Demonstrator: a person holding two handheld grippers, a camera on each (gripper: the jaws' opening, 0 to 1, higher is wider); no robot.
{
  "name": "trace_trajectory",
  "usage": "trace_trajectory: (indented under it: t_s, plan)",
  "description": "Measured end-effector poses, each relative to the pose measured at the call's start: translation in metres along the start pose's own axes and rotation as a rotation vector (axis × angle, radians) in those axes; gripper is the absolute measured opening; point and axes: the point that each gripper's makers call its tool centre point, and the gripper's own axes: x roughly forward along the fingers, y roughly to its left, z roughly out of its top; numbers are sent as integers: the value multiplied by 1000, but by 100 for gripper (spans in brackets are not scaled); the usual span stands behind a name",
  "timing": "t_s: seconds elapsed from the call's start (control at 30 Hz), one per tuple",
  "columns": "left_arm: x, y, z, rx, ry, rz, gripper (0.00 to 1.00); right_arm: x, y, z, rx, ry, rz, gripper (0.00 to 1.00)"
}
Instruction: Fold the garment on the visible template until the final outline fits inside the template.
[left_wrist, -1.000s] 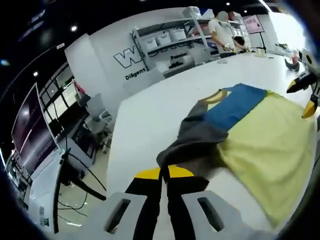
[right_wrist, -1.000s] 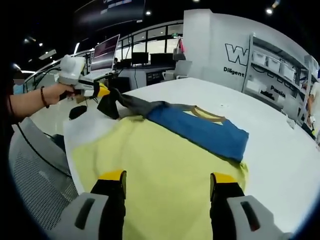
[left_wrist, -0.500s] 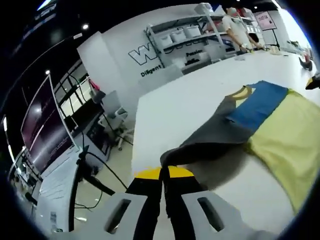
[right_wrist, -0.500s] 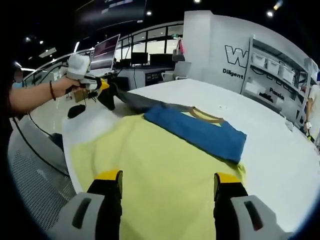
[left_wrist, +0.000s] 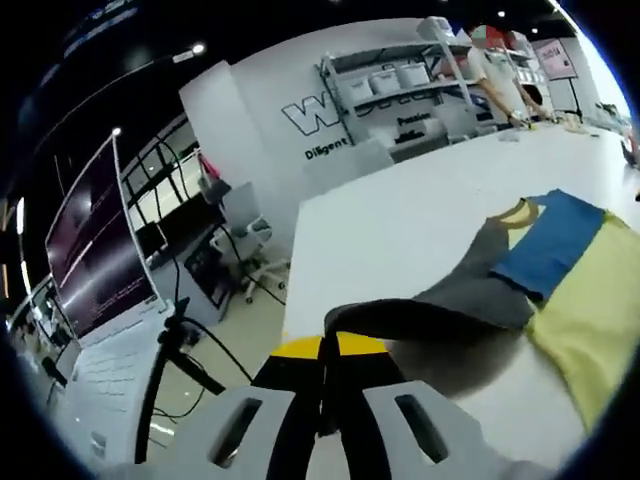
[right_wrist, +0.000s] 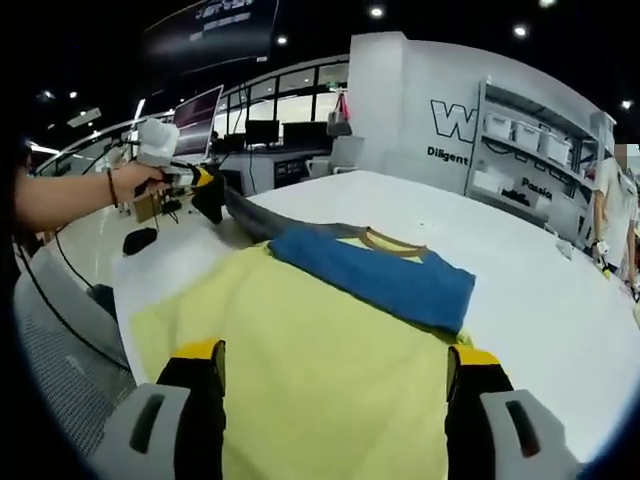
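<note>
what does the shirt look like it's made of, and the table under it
The shirt looks like soft matte knit fabric, probably cotton jersey: its grey sleeve drapes and stretches from the left tongs. The table looks like a smooth white laminate or painted board, faintly glossy.

White table (right_wrist: 560, 300); garment (right_wrist: 340, 340) spread on it.

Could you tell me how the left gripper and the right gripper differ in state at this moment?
The left gripper is shut on the grey sleeve, while the right gripper is open and holds nothing. The left gripper lifts the sleeve off the white table; the right gripper hovers over the yellow part of the garment. Both have yellow-tipped black jaws.
</note>
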Motion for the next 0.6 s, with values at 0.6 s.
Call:
trace_trajectory:
  t_s: [0.6]
  plan:
    - [-14, -32, 62, -132, -178, -78, 0, 3, 6, -5, 6, 23, 22, 99]
